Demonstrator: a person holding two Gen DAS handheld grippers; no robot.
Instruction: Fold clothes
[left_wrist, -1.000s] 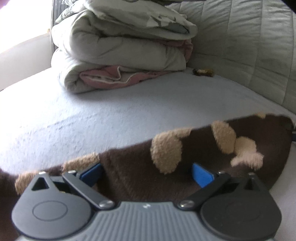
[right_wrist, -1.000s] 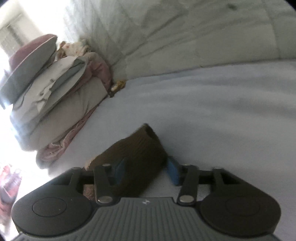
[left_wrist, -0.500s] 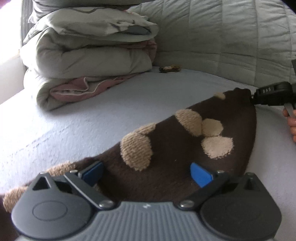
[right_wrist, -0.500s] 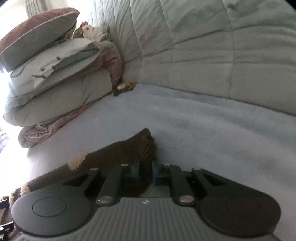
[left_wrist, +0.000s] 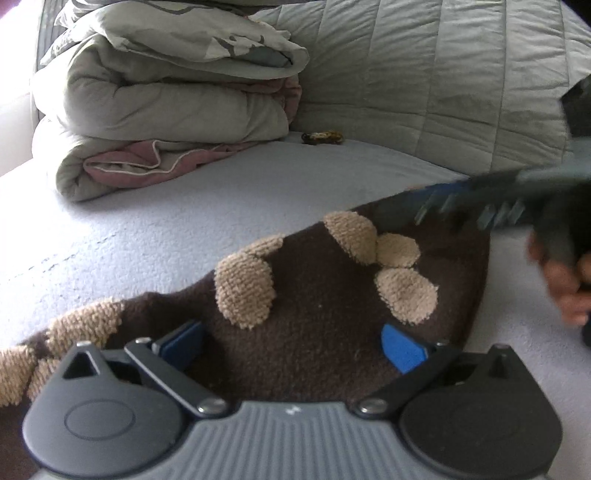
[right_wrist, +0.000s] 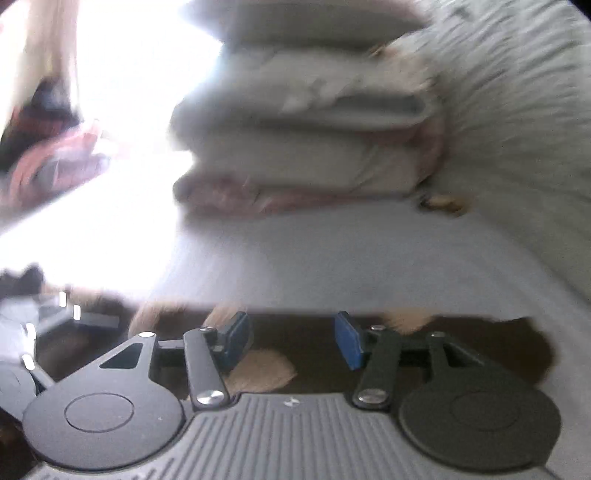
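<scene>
Between and beneath the wide-spread fingers of the left gripper (left_wrist: 291, 341) lies a brown garment (left_wrist: 325, 295) with tan fuzzy patches, spread flat on the pale grey bed cover (left_wrist: 166, 221); the blue pads stand well apart on either side of the cloth and do not press on it, so this gripper is released. The garment runs from the near left corner of that view out ahead and to the right, where its far edge meets the blurred right gripper (left_wrist: 480, 210), held by a hand (left_wrist: 565, 280). In the right wrist view the right gripper (right_wrist: 291, 341) hangs over the same brown garment (right_wrist: 461, 343), whose edge lies just ahead of the fingertips; its jaws have just been opening and now stand parted, with cloth under the gap but nothing pinched between the pads. Only the left view shows the tan patches sharply, as well as the right hand itself. Both views show the stack of folded bedding (left_wrist: 166, 96) far ahead against the quilted backrest (left_wrist: 443, 81), with a small brown-and-yellow object (left_wrist: 323, 137) beside its base. The right view alone, heavily smeared, shows a bright glare at left and part of the left gripper (right_wrist: 22, 354) at its left edge.
</scene>
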